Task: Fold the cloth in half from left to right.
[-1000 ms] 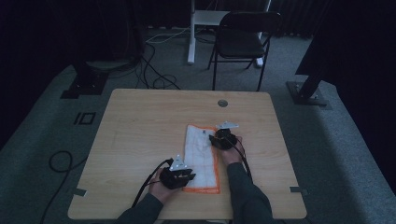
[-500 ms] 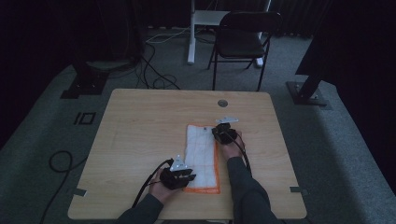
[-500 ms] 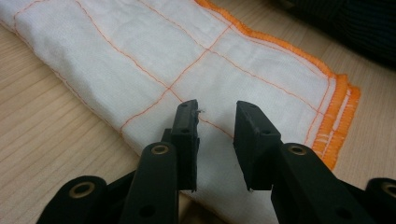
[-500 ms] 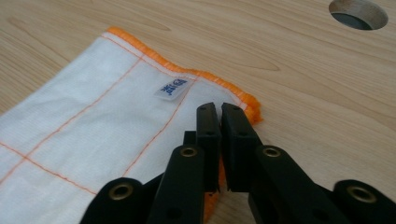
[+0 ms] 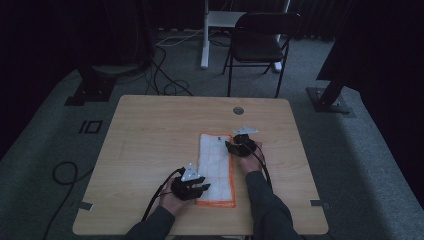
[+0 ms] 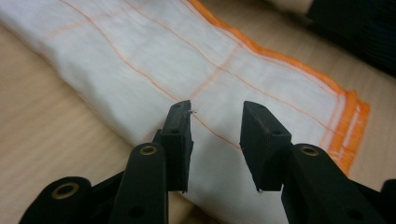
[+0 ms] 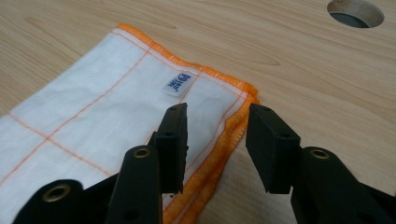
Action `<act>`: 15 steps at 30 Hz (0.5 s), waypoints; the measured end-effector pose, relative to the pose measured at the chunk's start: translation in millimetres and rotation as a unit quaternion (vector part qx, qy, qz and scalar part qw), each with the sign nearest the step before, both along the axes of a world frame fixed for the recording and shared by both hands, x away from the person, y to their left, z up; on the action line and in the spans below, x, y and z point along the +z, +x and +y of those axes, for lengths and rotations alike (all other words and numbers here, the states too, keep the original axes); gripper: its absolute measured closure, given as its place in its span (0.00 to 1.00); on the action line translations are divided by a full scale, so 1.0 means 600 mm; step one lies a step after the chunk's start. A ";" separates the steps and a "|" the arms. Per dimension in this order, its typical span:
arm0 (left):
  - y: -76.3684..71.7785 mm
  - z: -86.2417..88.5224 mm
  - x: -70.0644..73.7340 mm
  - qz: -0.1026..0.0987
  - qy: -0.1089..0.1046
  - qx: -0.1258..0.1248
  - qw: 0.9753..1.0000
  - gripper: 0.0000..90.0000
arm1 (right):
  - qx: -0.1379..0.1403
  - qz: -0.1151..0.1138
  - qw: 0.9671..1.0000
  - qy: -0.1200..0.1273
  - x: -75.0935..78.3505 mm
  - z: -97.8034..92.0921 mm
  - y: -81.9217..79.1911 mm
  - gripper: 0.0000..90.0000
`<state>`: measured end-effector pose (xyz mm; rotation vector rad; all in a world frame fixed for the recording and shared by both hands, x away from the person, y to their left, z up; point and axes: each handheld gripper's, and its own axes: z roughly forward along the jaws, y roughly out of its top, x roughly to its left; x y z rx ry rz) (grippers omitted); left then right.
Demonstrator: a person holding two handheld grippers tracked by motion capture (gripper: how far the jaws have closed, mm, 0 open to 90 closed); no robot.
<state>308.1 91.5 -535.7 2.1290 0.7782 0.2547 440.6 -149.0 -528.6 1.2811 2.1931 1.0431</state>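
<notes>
A white cloth (image 5: 216, 167) with orange grid lines and an orange hem lies folded into a long strip on the wooden table (image 5: 150, 135). My left gripper (image 5: 202, 188) hovers at the strip's near left edge, open, its jaws just above the cloth (image 6: 140, 51). My right gripper (image 5: 230, 146) sits at the far right edge, open, straddling the orange hem near the corner of the cloth (image 7: 93, 107). A small blue label (image 7: 180, 83) shows close to that corner. Nothing is held between either pair of jaws.
A round cable hole (image 5: 238, 110) is set in the table beyond the cloth, also seen as a hole (image 7: 355, 13) in the right gripper view. A black folding chair (image 5: 257, 45) stands behind the table. Cables (image 5: 65, 175) lie on the floor at left.
The cloth went from a wider sheet to a narrow folded strip. My right gripper moved slightly left and toward the far corner; the left gripper stayed near the near edge.
</notes>
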 end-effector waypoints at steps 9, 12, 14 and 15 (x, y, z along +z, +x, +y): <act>0.031 0.021 0.012 -0.016 -0.008 0.038 0.999 0.70 | 0.002 0.008 1.000 0.006 0.003 -0.010 -0.018 0.63; 0.042 0.028 0.015 -0.018 -0.012 0.052 0.998 0.69 | 0.002 0.008 1.000 0.005 0.004 -0.013 -0.021 0.62; 0.049 0.032 0.016 -0.018 -0.015 0.061 0.998 0.69 | 0.002 0.008 1.000 0.004 0.004 -0.014 -0.022 0.62; 0.054 0.035 0.016 -0.017 -0.017 0.065 0.998 0.69 | 0.003 0.008 1.000 0.005 0.004 -0.014 -0.022 0.62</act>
